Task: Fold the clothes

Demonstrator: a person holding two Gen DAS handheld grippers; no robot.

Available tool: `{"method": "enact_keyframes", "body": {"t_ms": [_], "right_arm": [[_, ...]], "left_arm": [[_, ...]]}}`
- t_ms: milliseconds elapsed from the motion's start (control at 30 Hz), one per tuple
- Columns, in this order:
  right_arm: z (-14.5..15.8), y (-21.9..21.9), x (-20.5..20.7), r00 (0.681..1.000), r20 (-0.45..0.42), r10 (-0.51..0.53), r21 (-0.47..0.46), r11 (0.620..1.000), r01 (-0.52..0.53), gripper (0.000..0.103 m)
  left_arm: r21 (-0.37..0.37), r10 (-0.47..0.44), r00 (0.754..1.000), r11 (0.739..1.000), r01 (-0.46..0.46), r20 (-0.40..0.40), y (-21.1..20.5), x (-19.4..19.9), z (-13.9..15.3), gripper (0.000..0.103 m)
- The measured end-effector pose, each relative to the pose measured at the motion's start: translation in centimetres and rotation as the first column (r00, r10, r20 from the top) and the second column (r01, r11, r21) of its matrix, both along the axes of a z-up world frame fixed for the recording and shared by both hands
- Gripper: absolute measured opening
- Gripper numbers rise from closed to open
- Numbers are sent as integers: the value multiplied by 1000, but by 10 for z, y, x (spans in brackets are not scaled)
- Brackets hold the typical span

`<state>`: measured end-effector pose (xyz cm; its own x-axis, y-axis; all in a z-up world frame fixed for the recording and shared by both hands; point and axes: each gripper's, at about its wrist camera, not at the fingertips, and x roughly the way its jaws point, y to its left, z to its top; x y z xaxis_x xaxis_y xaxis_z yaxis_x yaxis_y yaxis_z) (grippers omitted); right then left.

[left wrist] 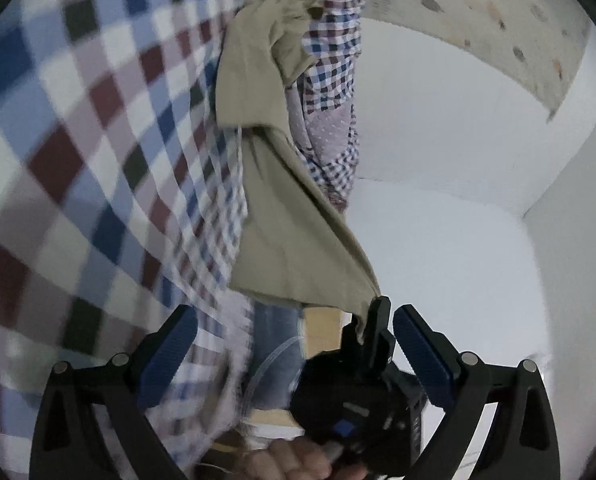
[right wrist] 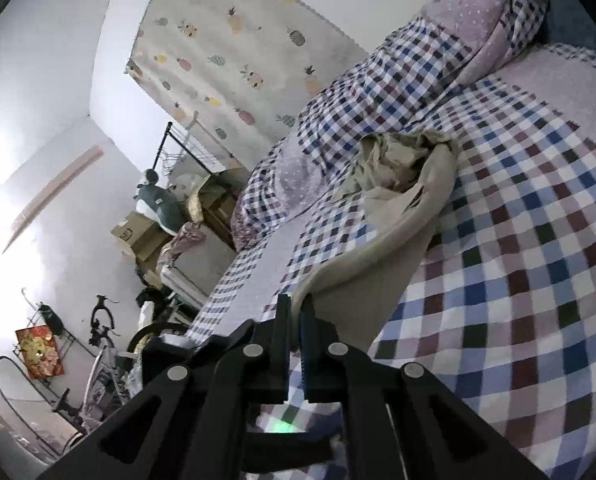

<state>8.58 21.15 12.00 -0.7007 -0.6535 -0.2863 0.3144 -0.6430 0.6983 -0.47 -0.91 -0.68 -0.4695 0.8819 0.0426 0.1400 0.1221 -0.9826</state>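
The right gripper point(right wrist: 296, 312) is clamped on a corner of the beige garment point(right wrist: 397, 216), which stretches from its tips across the checked bedspread point(right wrist: 537, 260) to a crumpled heap beside the rumpled quilt point(right wrist: 377, 92). The left gripper point(left wrist: 294, 344) stands with its blue pads point(left wrist: 421, 356) wide apart, holding nothing, the right gripper and the pinched corner between them. A pineapple-print curtain point(right wrist: 234, 60) hangs beyond the bed.

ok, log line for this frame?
left gripper: open | right gripper: shut on beige garment corner | garment on checked bedspread
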Motion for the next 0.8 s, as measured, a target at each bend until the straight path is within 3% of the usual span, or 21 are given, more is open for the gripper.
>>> {"method": "enact_keyframes", "body": {"t_ms": [167,333,400,467,567,667,800], "right_arm": [[4,-14,2,998,7,57,8,998,-57,2],[7,-27,12,994,-15,109,45,993,-108,2],[7,-29,14,993,-17,113,58,992,-112,2],[5,-29,17,994,-17,108,81,991,-106,2],[-2,-27,14,994,2,107,101,989,-106,2],[-13,-27,12,994,29,103,133,985,-106,2],[-34,-22,4,993,84,80,173,980,-94,5]], "left_arm": [[102,17,1000,995,-18,7,5,-7,-3,100],[137,76,997,988,-75,-5,-3,-18,1,99],[133,76,997,988,-75,-4,-1,-20,4,86],[103,69,998,992,-69,1,3,-25,7,63],[58,69,998,996,-69,5,-14,-11,10,42],[-35,90,996,995,-89,8,-30,-6,16,24],[-160,131,991,979,-130,-3,-42,-2,21,11]]}}
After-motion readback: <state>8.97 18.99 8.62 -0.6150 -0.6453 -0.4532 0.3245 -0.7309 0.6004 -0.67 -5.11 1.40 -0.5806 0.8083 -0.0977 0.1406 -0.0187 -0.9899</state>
